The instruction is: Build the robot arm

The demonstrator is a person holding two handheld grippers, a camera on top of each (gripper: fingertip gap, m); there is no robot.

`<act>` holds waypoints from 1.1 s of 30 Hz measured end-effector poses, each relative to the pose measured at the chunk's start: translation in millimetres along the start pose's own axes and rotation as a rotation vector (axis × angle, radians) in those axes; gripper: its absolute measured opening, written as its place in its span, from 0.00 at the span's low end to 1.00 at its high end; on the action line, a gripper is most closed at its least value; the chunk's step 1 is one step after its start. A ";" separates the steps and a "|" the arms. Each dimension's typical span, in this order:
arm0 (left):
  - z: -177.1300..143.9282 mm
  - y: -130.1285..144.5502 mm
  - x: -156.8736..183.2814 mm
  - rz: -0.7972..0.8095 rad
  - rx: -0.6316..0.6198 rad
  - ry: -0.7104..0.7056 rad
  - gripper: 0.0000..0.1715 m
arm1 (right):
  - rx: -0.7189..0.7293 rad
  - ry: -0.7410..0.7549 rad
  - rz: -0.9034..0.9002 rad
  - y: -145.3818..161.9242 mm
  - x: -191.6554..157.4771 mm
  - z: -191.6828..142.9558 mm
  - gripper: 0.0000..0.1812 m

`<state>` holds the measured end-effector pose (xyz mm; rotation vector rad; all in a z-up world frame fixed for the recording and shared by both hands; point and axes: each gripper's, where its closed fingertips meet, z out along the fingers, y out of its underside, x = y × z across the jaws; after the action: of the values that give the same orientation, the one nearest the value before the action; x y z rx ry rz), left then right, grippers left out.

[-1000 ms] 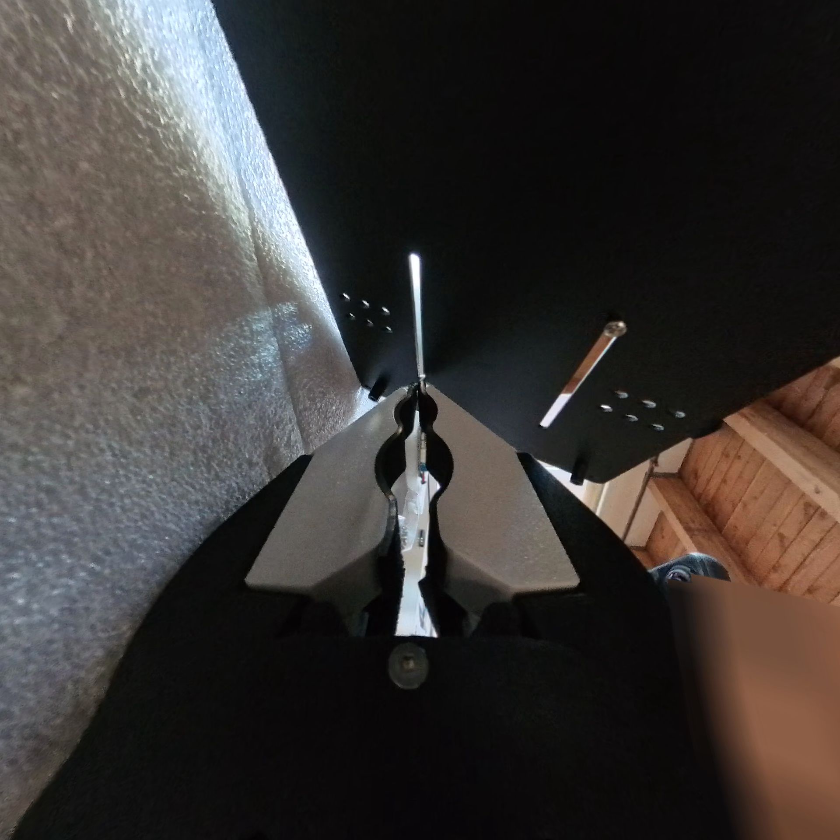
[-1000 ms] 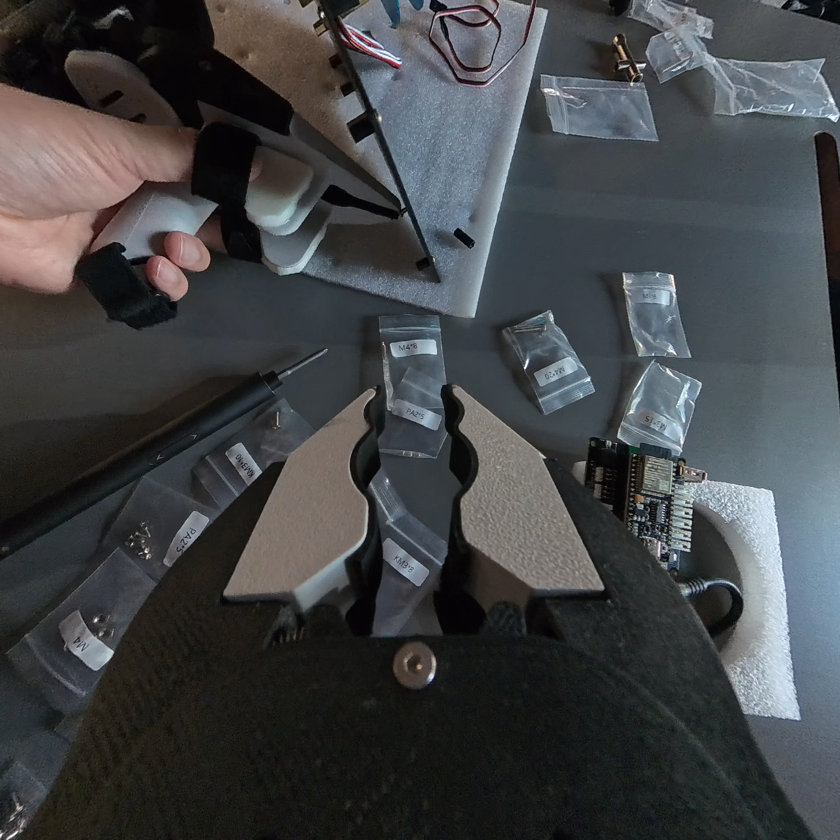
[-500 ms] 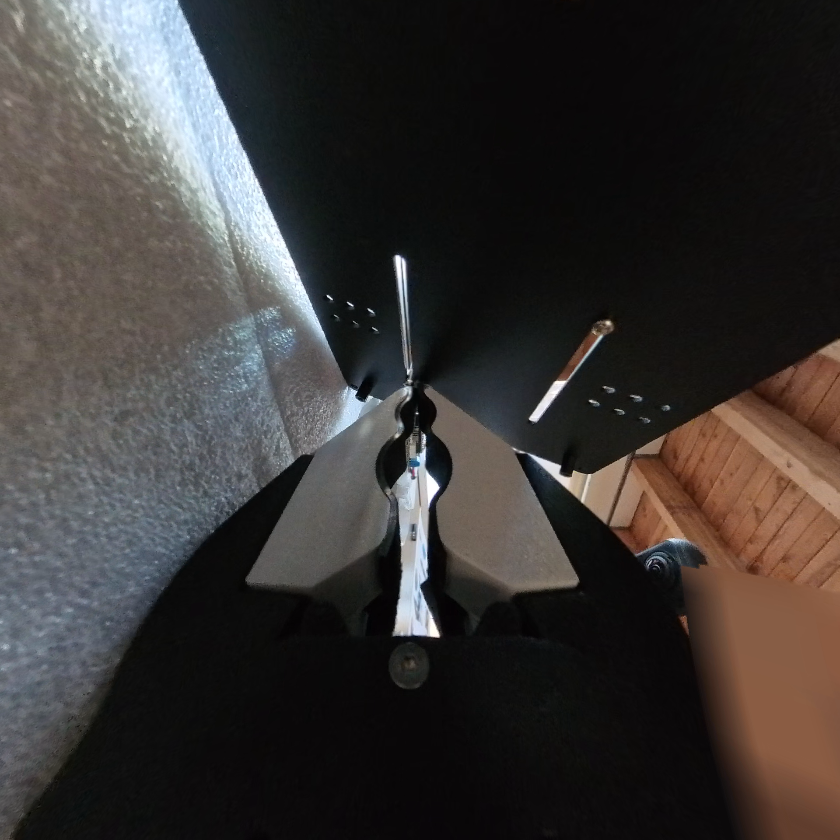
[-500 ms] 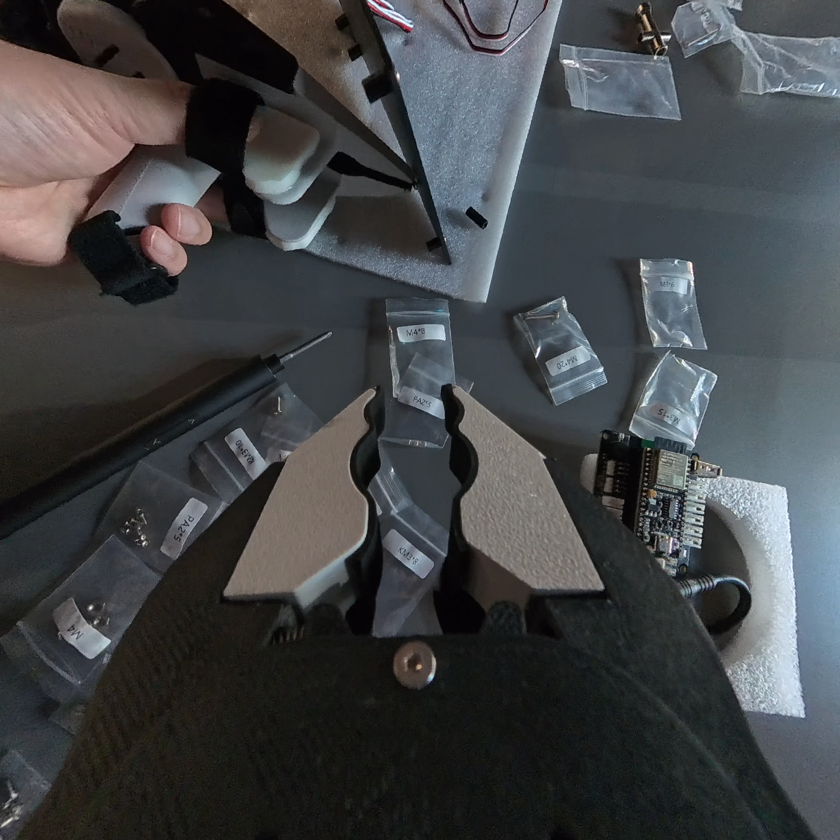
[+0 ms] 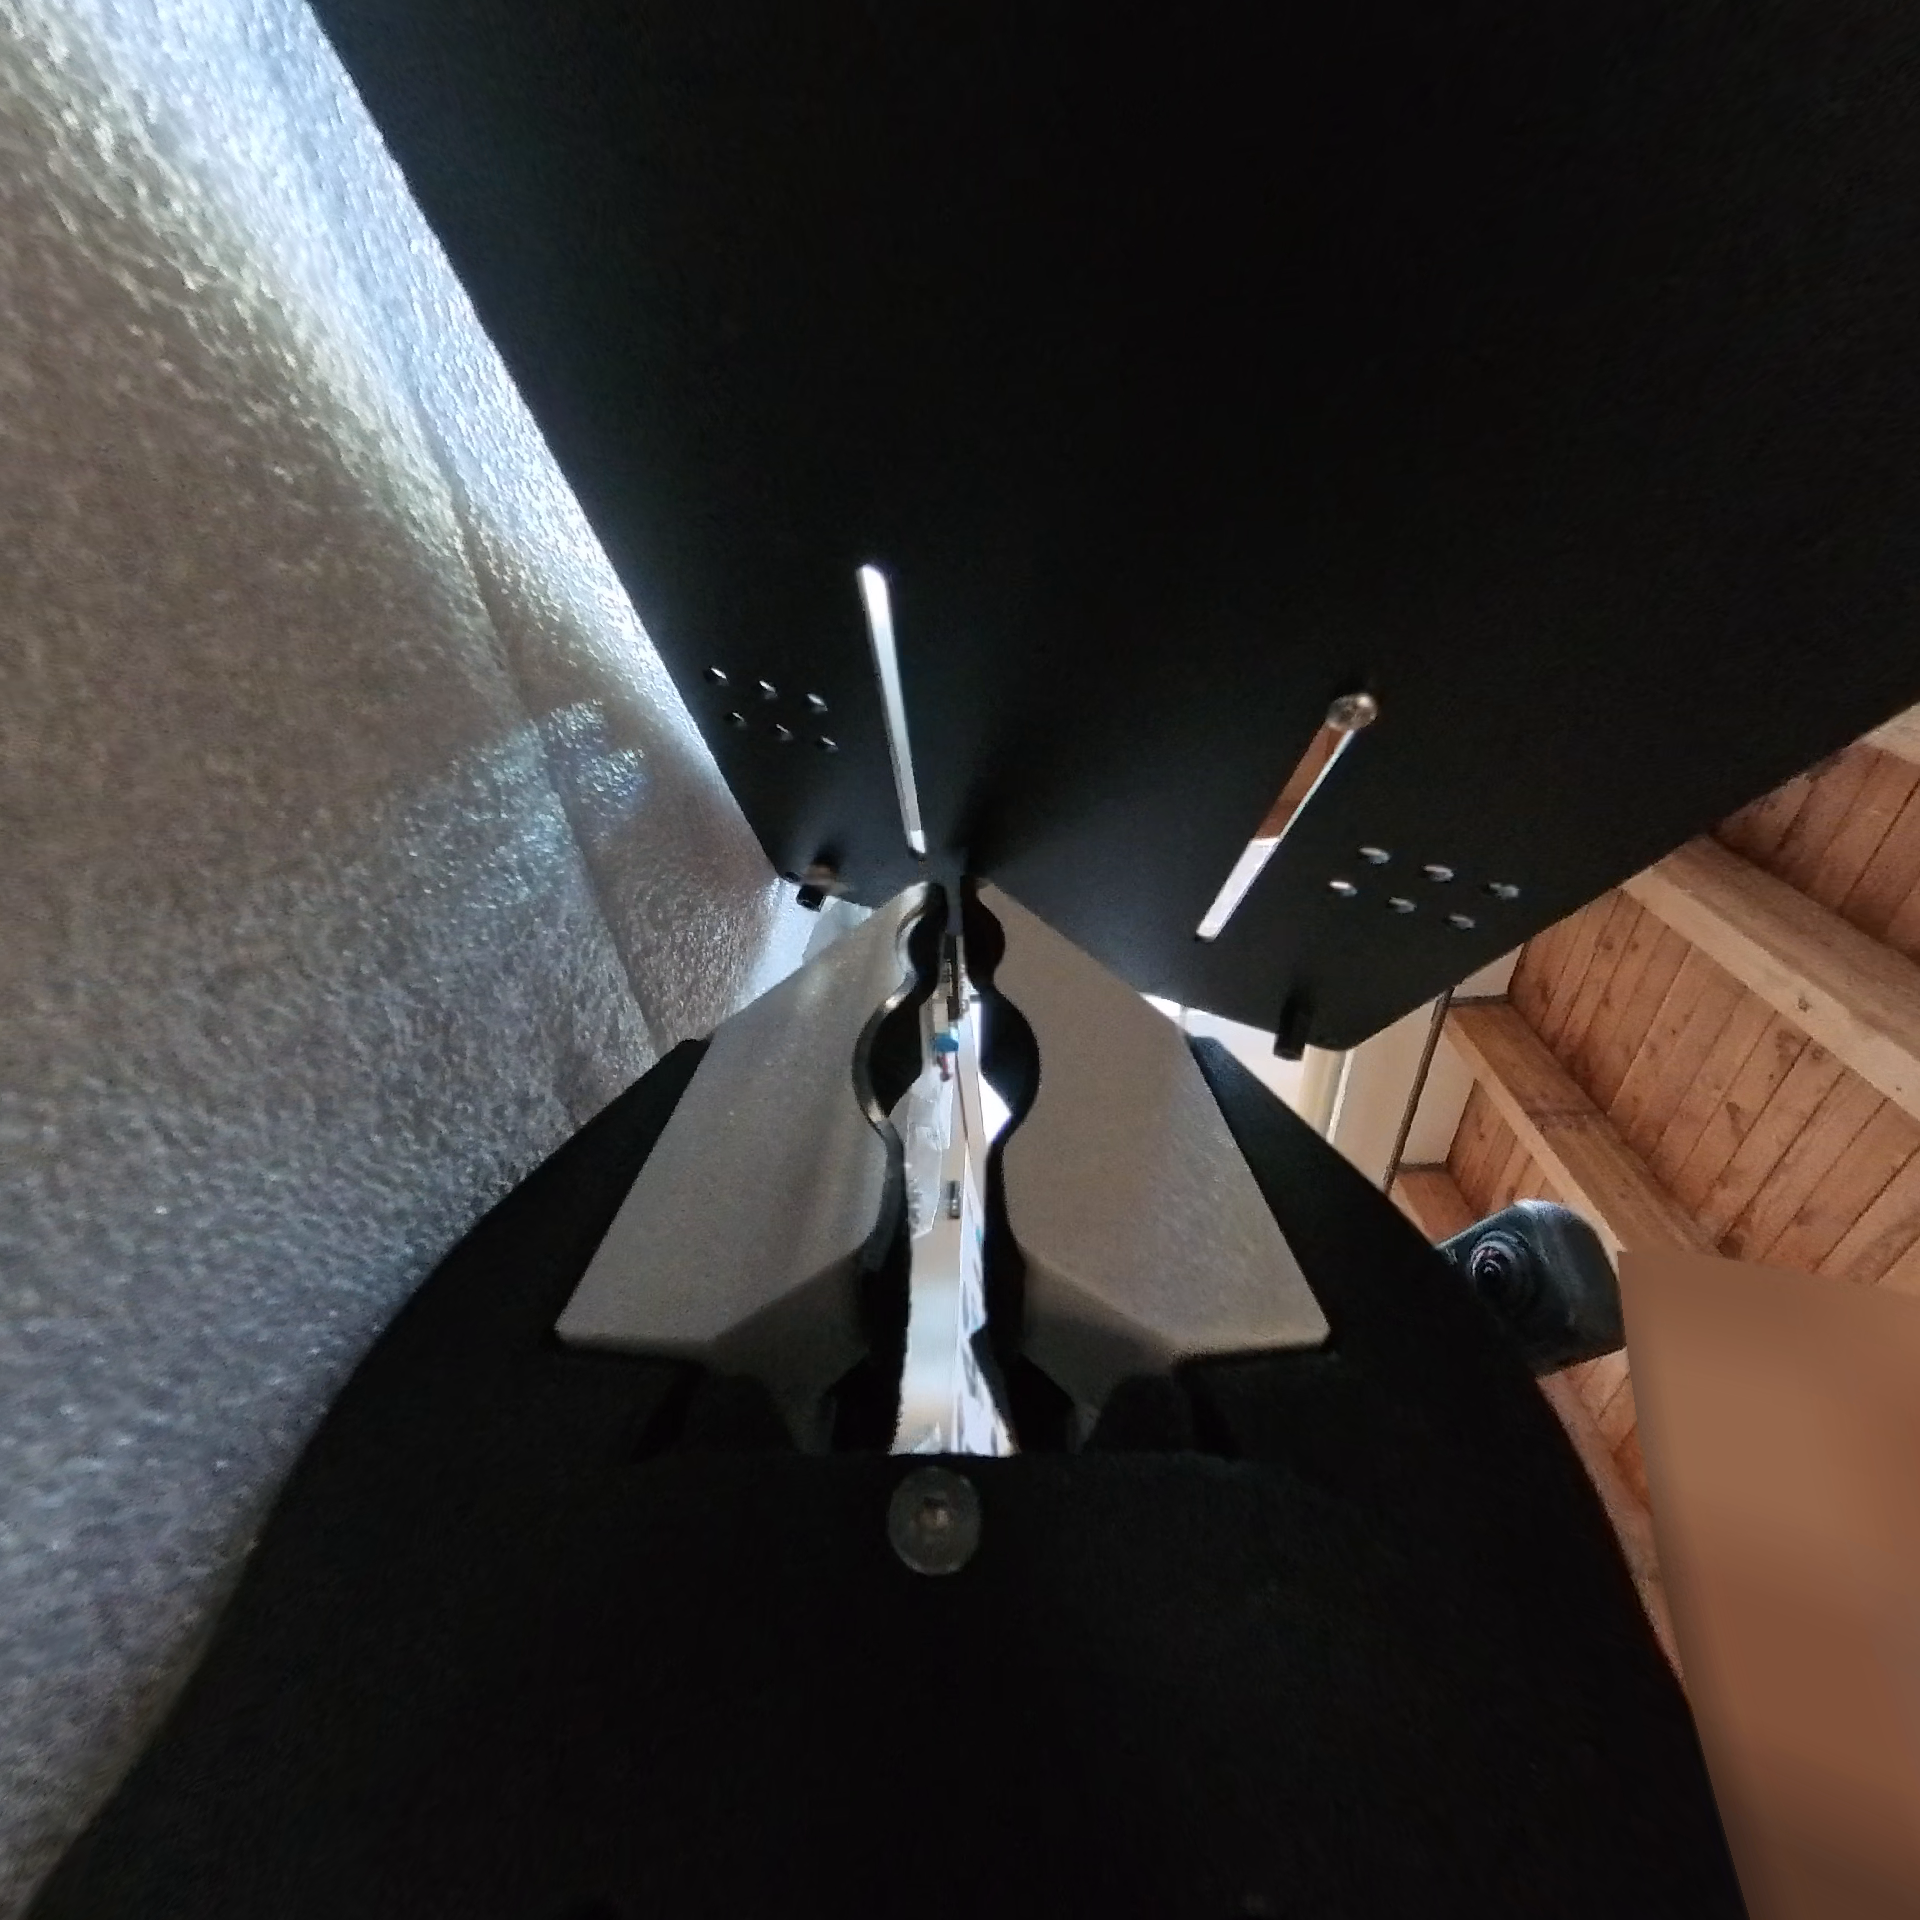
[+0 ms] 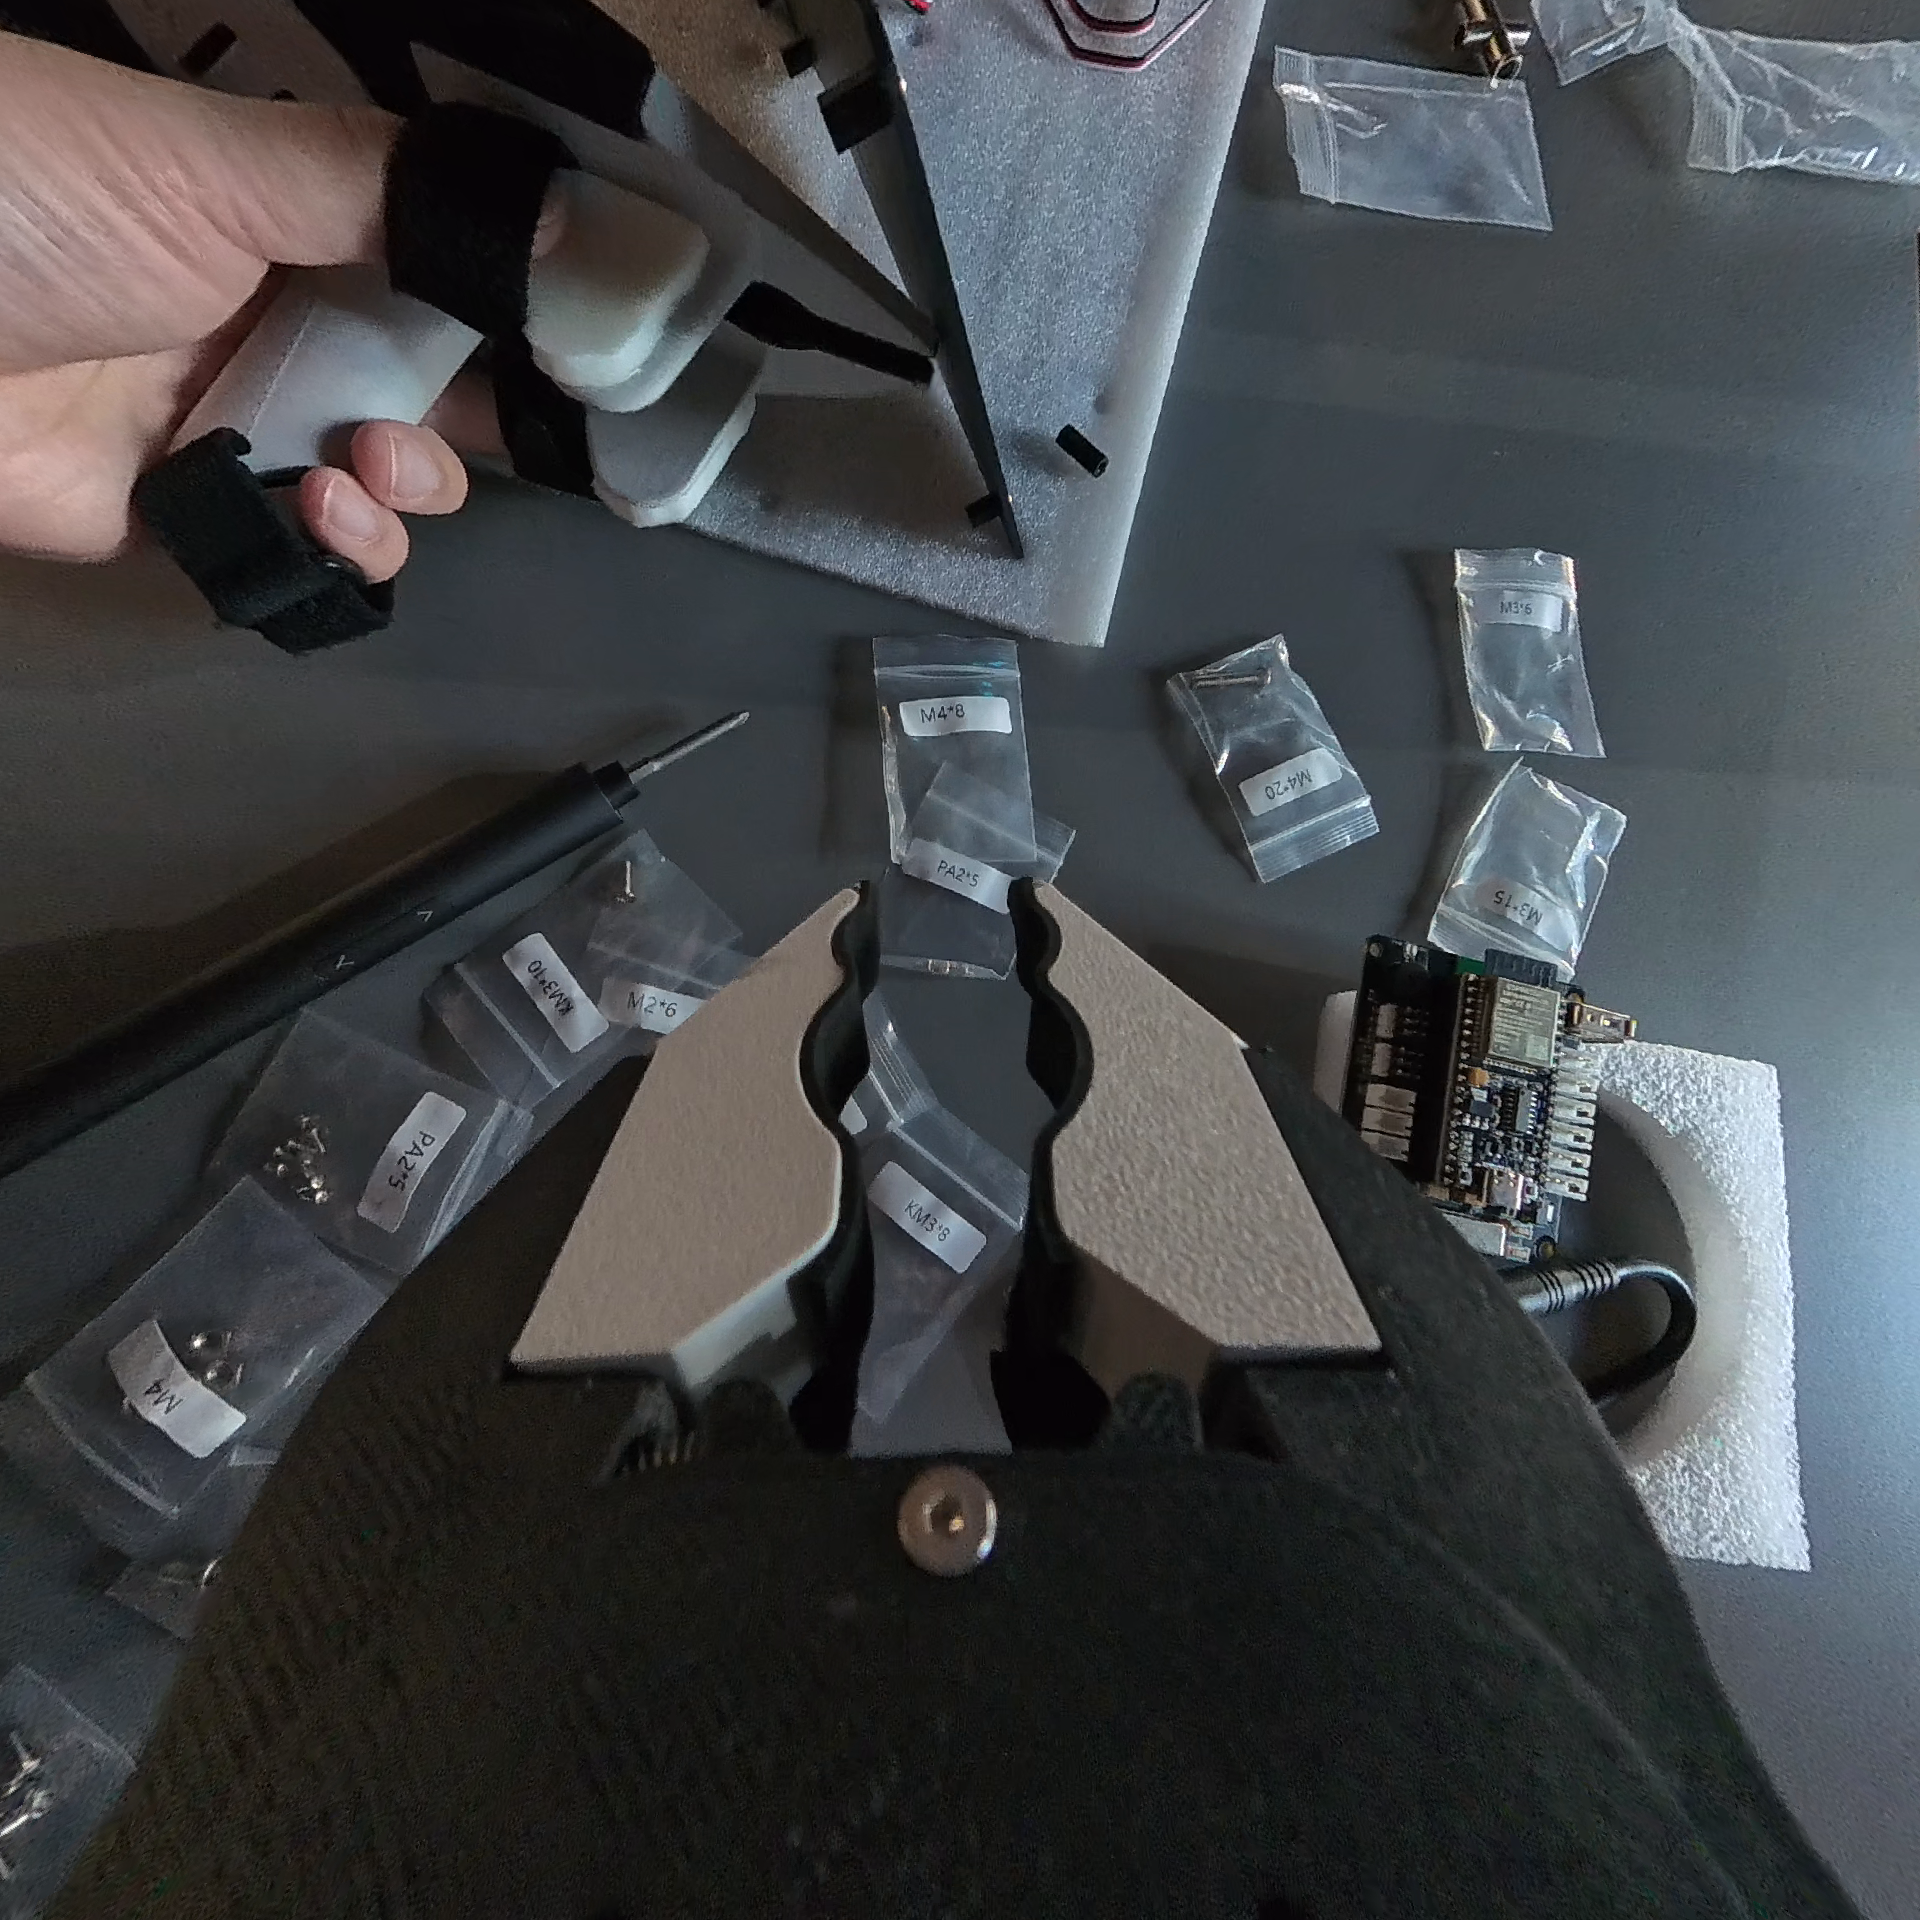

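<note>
My left gripper (image 5: 956,899) is shut on the lower edge of a black metal plate (image 5: 1143,364) with slots and small holes. It holds the plate tilted up off a grey foam sheet (image 5: 260,727). In the right wrist view a hand holds this left gripper (image 6: 920,364) against the plate's edge (image 6: 935,239) above the foam sheet (image 6: 1091,364). My right gripper (image 6: 940,894) is open and empty. It hovers over small clear zip bags (image 6: 951,790) of screws on the dark grey table (image 6: 1299,468).
A black screwdriver (image 6: 312,935) lies at the left among several labelled bags (image 6: 395,1153). More bags (image 6: 1288,779) lie at the right. A circuit board (image 6: 1475,1081) with a black cable rests on a white foam block (image 6: 1745,1351). Wooden boards (image 5: 1714,987) show beyond the plate. Across from one pair of fingers to the other is roughly 12 cm. From my right tips it is roughly 20 cm to the white foam block (image 6: 1745,1351); from my left, 30 cm.
My right gripper has drawn back a little, so the bags and foam sit higher in its view. My left gripper keeps its hold, and the plate has shifted slightly.
</note>
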<state>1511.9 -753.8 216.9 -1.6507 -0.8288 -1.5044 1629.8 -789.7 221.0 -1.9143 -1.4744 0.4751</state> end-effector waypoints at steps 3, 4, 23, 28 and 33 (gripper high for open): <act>1.0 2.6 0.0 0.019 -0.027 -0.003 0.02 | -0.003 -0.001 0.001 1.5 0.4 -0.3 0.14; 1.6 3.8 -0.2 0.032 -0.041 -0.005 0.03 | -0.005 -0.001 0.001 1.8 0.7 -0.5 0.14; -63.3 17.7 33.6 1.035 -0.176 -0.135 0.01 | 0.131 -0.015 0.078 -34.5 -28.7 22.0 0.13; -77.3 18.3 42.5 1.226 -0.136 -0.096 0.06 | 0.045 0.013 0.260 -21.0 -60.1 24.8 0.12; -87.2 17.3 47.5 1.341 -0.136 -0.061 0.12 | -0.032 0.019 0.507 8.2 -111.2 15.7 0.13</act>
<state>1486.6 -838.3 265.7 -1.7202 0.4013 -0.5329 1592.5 -891.9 192.0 -2.3116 -0.9763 0.6563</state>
